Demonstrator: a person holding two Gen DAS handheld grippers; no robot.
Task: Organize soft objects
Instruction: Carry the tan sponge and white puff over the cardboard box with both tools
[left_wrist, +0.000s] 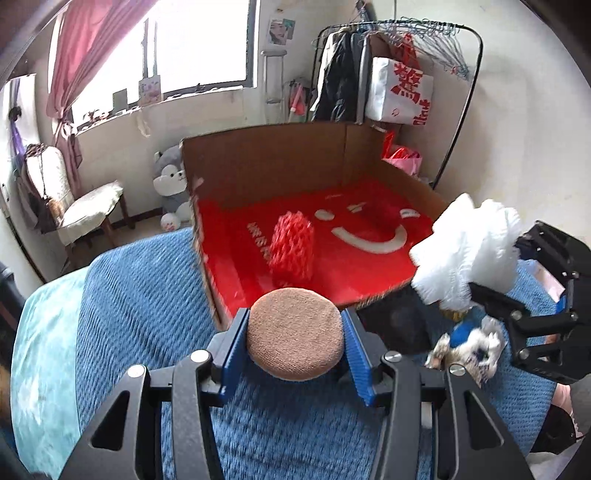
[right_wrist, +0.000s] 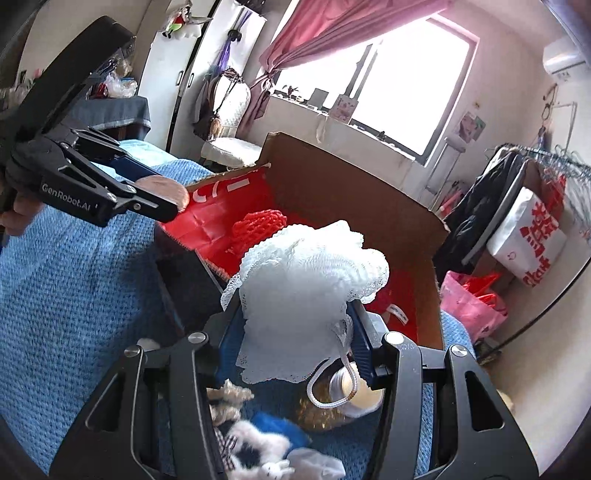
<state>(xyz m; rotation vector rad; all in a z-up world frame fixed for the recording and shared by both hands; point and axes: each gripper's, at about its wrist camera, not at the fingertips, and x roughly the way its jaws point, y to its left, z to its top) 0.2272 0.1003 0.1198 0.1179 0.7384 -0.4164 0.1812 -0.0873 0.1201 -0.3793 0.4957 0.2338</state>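
The brown round sponge pad (left_wrist: 293, 334) sits pinched edge to edge between the blue pads of the left gripper (left_wrist: 293, 339), held flat so its broad face stays clear of the jaws. It hangs over the blue knitted blanket (left_wrist: 147, 314), just short of the near edge of the cardboard box (left_wrist: 266, 155), which looks like the drop point for the soft things.

The white mesh bath pouf (right_wrist: 306, 280) is squeezed between the pads of the right gripper (right_wrist: 295, 332), its cord loop (right_wrist: 332, 384) dangling below. It hovers at the box's near right corner, with its frills bulging out above the jaws because the grip bites only its lower part.

Inside the box, 1 red foam net sleeve (left_wrist: 291, 247) already lies on the red bag (left_wrist: 369, 254) that lines the floor, near the middle.

Both tools point toward the open box, so I judge the step in hand to be carrying these 2 items over the rim for release.

A small fluffy toy (left_wrist: 469, 347) and a blue soft piece (right_wrist: 280, 428) lie on the blanket below the right gripper, not yet sorted.
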